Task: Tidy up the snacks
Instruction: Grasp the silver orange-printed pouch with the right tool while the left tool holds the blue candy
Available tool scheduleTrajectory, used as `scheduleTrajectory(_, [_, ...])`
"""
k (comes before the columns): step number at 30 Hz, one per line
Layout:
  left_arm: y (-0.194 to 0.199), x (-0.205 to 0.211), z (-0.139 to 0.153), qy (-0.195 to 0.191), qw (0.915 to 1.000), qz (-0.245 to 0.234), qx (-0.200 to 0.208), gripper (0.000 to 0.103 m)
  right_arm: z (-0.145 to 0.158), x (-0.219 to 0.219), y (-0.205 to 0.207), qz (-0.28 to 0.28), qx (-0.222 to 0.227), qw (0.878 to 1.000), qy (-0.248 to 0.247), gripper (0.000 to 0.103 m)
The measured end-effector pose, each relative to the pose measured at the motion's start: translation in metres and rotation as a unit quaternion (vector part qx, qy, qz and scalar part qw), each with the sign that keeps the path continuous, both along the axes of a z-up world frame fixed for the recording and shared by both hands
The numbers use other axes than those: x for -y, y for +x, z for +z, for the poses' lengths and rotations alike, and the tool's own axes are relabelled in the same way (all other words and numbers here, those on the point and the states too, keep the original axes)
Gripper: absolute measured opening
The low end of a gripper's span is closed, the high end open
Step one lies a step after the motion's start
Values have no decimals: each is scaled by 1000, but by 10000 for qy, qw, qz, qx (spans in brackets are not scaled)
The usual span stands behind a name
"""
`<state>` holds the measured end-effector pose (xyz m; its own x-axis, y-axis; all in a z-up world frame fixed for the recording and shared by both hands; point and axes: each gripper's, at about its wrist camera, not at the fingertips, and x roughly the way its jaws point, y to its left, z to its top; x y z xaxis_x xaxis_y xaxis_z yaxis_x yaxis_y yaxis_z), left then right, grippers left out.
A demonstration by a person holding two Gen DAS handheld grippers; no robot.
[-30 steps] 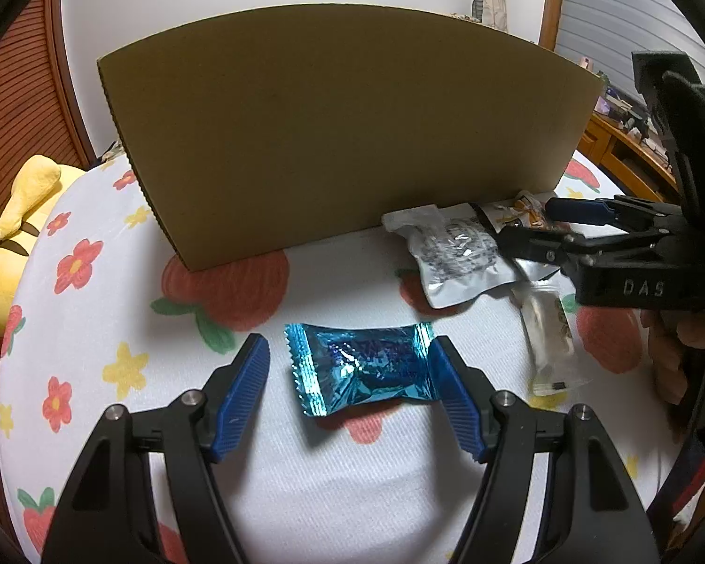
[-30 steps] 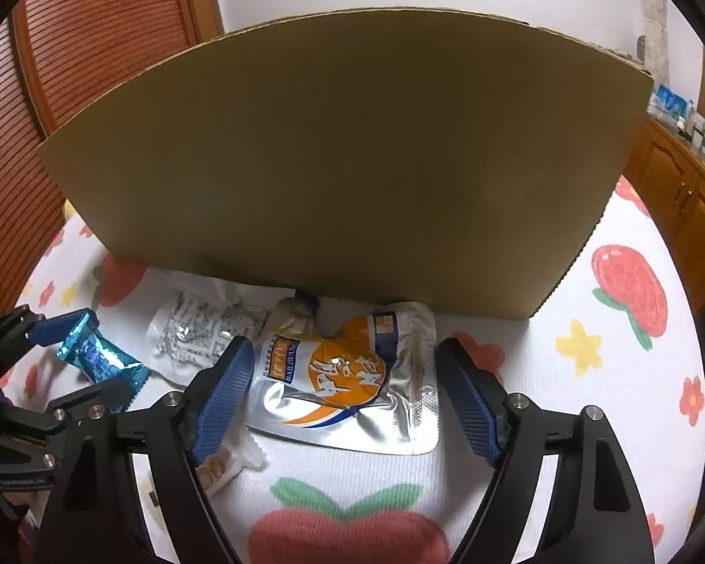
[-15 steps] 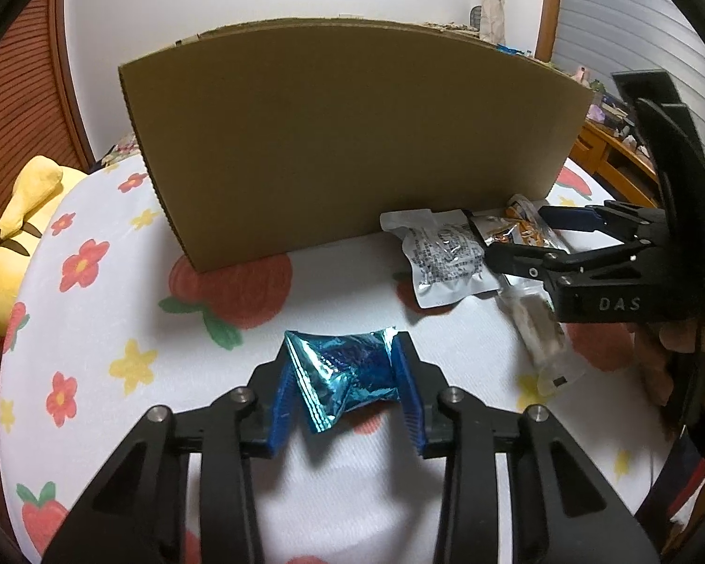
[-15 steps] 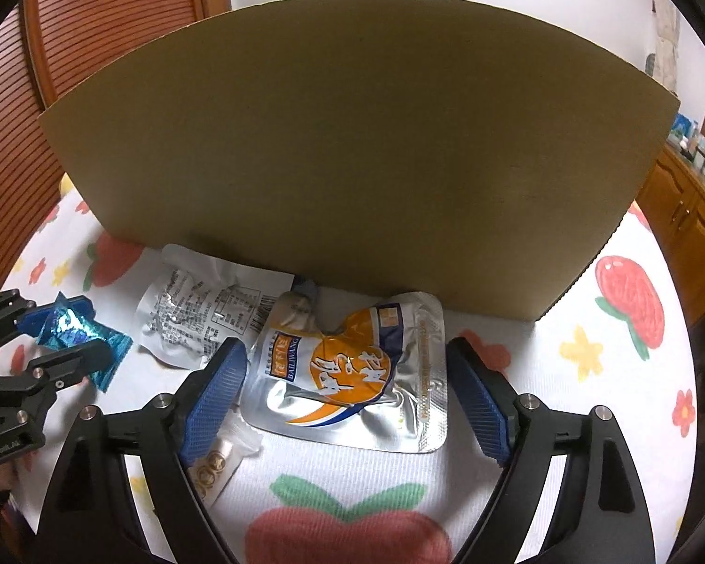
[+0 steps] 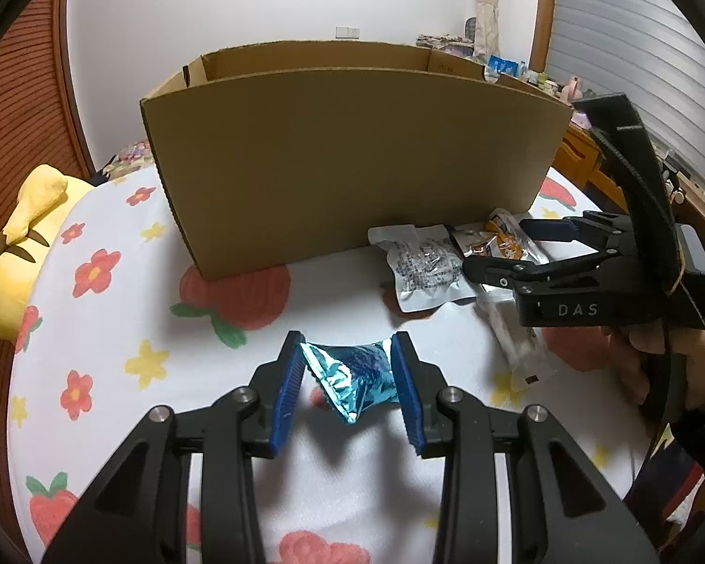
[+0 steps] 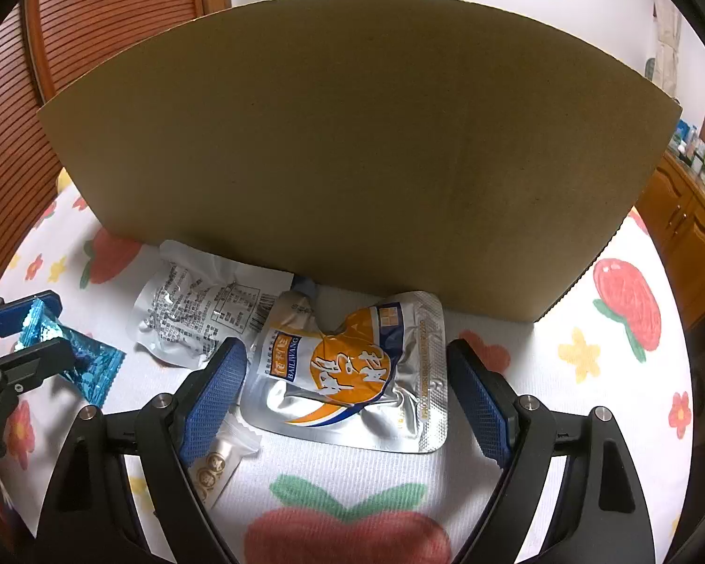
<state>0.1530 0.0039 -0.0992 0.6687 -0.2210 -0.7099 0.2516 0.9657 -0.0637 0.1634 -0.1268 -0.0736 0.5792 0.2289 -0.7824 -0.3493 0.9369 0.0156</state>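
plush [image 5: 21, 254]: yellow, far left edge of the cloth, partly off it.
cloth [image 5: 117, 329]: white with red flowers, yellow flowers and strawberries; covers the surface.
box [image 5: 352, 164]: brown cardboard, open top, upright on the cloth, long side facing the cameras; no print readable.
left gripper [image 5: 348, 378]: blue pads pinching the candy at both ends; jaws have just been closing, candy between them.
candy [image 5: 352, 376]: shiny blue wrapper, long axis across the jaws, left to right; crumpled, one crimped corner pointing down; looks lifted off the cloth with a shadow under it. Print too small to read.
vs earlier: a second ago candy lay flat between wide jaws; now squeezed and bunched. Box top now shows in left view.
grey pack [image 6: 202, 315]: silver pouch, back side up with small text and barcode, flat by the box base; text not readable.
small pack [image 6: 216, 465]: clear wrapper, round gold marks, under the right gripper's left finger.
orange pouch [image 6: 352, 371]: silver and orange, reads "BAILIWANG" plus large white characters; flat, long axis running away toward the box, top edge near the box.
right gripper [image 6: 348, 399]: jaws spread wide either side of the orange pouch, pads not pressing it; body marked "DAS" in left view.
hand [image 5: 672, 352]: holds the right gripper, right edge.
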Motion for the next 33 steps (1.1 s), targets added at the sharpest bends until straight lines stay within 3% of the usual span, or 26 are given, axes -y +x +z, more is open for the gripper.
scheduleTrajectory(7, [7,9,-10,163,9996,-68,-199,55,0,0,0,0,1,10000,-1,88])
scheduleTrajectory(12, [7,16,-19,300,9991,-148,-273,56,0,0,1,0,0,10000,0,88])
scheduleTrajectory(14, [8,17,-18,295,9991,-162,-270,52,0,1,1,0,1,10000,-1,88])
scheduleTrajectory(18, [4,22,-17,221,9990,-328,-193,27,0,1,1,-1,1,10000,-1,88])
scheduleTrajectory(27, [-7,17,-5,-46,9996,-287,-43,22,0,2,1,-4,-6,10000,13,88])
scheduleTrajectory(33, [-15,13,4,-106,9996,-249,104,22,2,1,0,110,-37,9999,-41,82])
